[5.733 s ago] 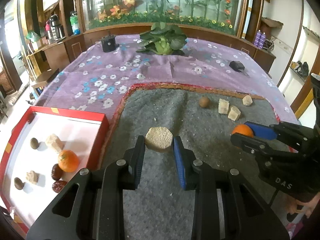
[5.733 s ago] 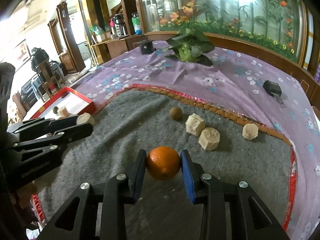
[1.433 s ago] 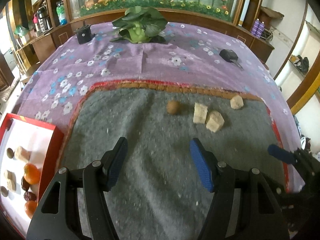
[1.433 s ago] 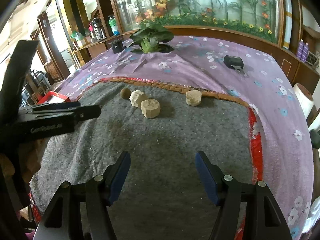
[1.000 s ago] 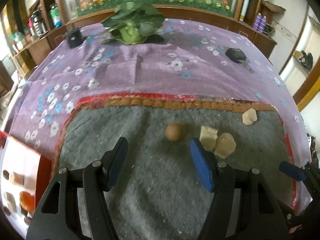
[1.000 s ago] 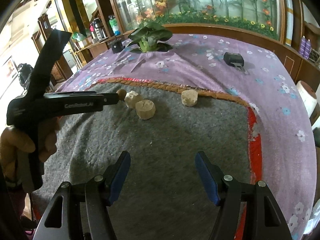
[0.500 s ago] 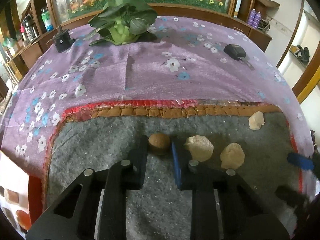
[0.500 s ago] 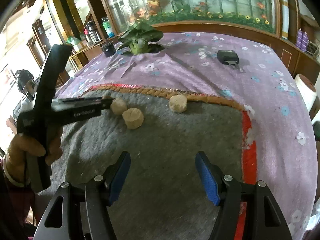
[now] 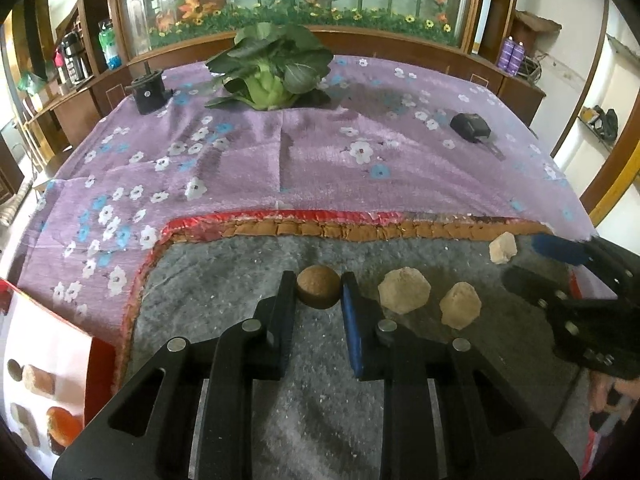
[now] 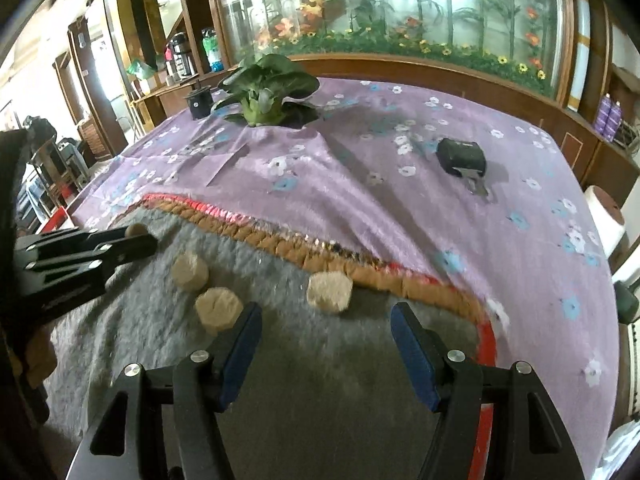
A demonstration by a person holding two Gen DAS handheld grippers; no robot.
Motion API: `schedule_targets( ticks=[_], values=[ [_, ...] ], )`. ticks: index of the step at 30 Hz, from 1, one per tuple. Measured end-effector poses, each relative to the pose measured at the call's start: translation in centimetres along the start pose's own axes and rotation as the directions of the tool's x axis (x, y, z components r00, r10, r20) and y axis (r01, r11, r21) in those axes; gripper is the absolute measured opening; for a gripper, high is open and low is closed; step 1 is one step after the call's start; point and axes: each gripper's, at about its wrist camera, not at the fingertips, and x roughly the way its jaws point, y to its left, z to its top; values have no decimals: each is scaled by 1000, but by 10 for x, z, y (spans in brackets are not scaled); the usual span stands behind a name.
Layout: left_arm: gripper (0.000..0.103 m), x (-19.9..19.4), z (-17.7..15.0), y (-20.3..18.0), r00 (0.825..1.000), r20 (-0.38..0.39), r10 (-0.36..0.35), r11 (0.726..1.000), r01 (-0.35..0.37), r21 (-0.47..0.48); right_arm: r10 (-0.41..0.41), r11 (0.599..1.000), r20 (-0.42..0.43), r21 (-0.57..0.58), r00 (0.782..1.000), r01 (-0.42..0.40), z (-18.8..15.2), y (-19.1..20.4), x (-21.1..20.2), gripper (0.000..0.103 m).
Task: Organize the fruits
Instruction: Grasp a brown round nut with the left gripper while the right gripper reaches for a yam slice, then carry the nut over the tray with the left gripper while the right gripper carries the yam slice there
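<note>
My left gripper [image 9: 319, 286] is shut on a small round brown fruit [image 9: 318, 291] on the grey mat [image 9: 328, 420]. Three beige chunks lie to its right: one [image 9: 405, 289] close by, one [image 9: 460, 305] further right, one [image 9: 502, 247] near the mat's far edge. My right gripper [image 10: 326, 334] is open and empty, just short of a beige chunk [image 10: 330, 286]; two more chunks [image 10: 190, 271] [image 10: 218, 309] lie to its left. The left gripper [image 10: 132, 240] shows in the right wrist view. The red tray [image 9: 100, 356] at lower left holds an orange [image 9: 64, 428] and other pieces.
A leafy green vegetable [image 9: 272, 68], a black cylinder [image 9: 148, 94] and a black car key [image 9: 470, 126] lie on the purple flowered cloth [image 9: 320, 152] beyond the mat. A roll of tape [image 10: 604, 212] sits past the table's right edge.
My left gripper moved forward over the mat and shut on the brown fruit. My right gripper moved forward towards the rightmost beige chunk and stayed open.
</note>
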Motion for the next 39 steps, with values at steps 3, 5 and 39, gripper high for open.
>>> schedule_targets(
  ticks=[3, 5, 39],
  values=[
    [21, -3, -2, -2, 1000, -2, -4, 1000, 4, 8, -19, 1000, -31, -11, 999, 19, 4, -1, 14, 42],
    [21, -4, -3, -3, 1000, -3, -1, 1000, 1, 12, -35, 999, -39, -29, 999, 33, 4, -1, 20, 34],
    [21, -99, -77, 58, 991, 79, 107, 993, -102, -64, 128, 984, 43, -134, 991, -121, -47, 135, -64, 24]
  ],
)
